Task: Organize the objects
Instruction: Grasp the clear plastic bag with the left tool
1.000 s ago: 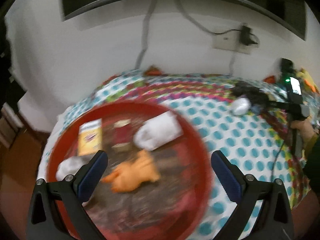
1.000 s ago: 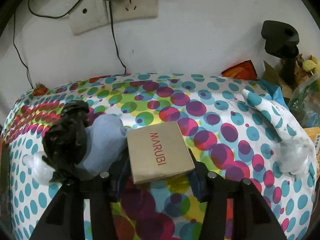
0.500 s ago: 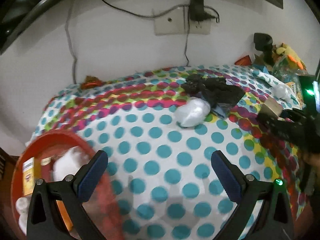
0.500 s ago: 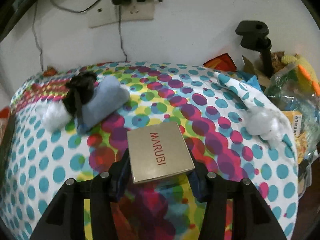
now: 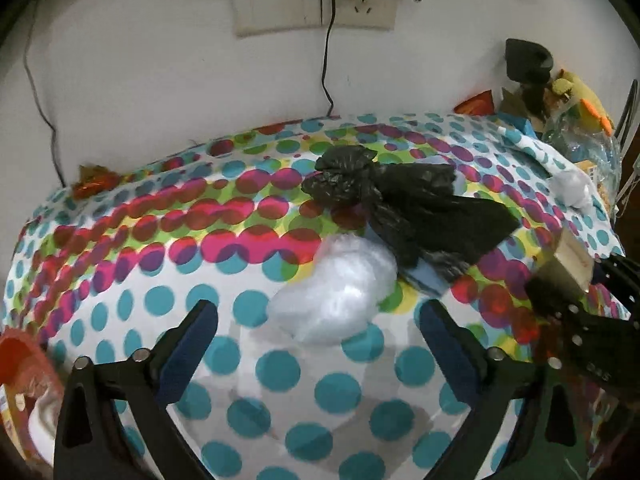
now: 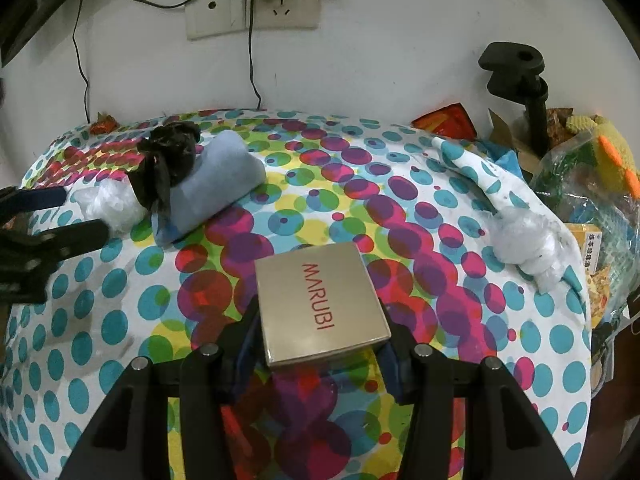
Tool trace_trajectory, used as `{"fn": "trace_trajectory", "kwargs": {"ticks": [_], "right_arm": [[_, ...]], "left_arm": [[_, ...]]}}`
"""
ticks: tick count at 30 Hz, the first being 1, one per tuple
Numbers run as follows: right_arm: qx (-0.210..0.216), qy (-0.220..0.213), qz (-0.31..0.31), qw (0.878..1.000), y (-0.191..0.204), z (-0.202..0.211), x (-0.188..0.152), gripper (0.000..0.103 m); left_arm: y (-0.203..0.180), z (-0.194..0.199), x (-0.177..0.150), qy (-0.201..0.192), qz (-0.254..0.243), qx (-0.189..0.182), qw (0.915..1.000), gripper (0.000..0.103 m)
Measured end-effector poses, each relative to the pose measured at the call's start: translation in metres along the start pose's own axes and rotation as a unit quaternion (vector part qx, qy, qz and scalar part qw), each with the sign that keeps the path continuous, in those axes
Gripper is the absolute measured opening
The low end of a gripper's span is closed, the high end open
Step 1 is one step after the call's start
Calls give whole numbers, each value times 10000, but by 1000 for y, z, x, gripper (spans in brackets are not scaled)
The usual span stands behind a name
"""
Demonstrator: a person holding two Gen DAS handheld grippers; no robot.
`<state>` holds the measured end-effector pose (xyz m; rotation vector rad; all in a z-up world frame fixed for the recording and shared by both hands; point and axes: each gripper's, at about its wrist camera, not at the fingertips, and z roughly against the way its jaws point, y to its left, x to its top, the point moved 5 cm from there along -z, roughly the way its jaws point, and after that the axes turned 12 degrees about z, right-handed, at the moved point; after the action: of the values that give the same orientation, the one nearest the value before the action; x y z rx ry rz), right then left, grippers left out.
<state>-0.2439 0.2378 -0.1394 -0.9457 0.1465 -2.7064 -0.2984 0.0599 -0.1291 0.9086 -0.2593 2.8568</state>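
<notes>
My right gripper (image 6: 318, 342) is shut on a tan MARUBI box (image 6: 320, 302) held above the dotted tablecloth; the box also shows in the left wrist view (image 5: 570, 266). My left gripper (image 5: 318, 330) is open and empty, just short of a crumpled clear plastic bag (image 5: 334, 294). Behind it lie a black plastic bag (image 5: 400, 204) and a blue cloth roll (image 6: 218, 190). The clear bag (image 6: 108, 204) and black bag (image 6: 166, 158) show at the left of the right wrist view.
A red tray (image 5: 20, 364) with items sits at the table's left edge. A second white plastic wad (image 6: 524, 238), a black stand (image 6: 520, 80) and snack bags (image 6: 592, 184) crowd the right side. Wall sockets and cables (image 6: 256, 8) hang behind.
My left gripper has swung right from the red tray to the clear plastic bag. My right gripper has pulled back from the cloth roll, still holding the box.
</notes>
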Motion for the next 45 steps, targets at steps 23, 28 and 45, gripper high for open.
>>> {"fn": "trace_trajectory", "kwargs": {"ticks": [23, 28, 45], "right_arm": [[61, -2, -45, 10000, 0, -2, -1, 53], [63, -2, -46, 10000, 0, -2, -1, 53], [60, -2, -41, 10000, 0, -2, -1, 52]], "left_arm": [[-14, -29, -1, 171, -333, -245, 9990, 103], [-15, -24, 1, 0, -276, -274, 9992, 61], [-19, -7, -13, -106, -250, -135, 9995, 33]]}}
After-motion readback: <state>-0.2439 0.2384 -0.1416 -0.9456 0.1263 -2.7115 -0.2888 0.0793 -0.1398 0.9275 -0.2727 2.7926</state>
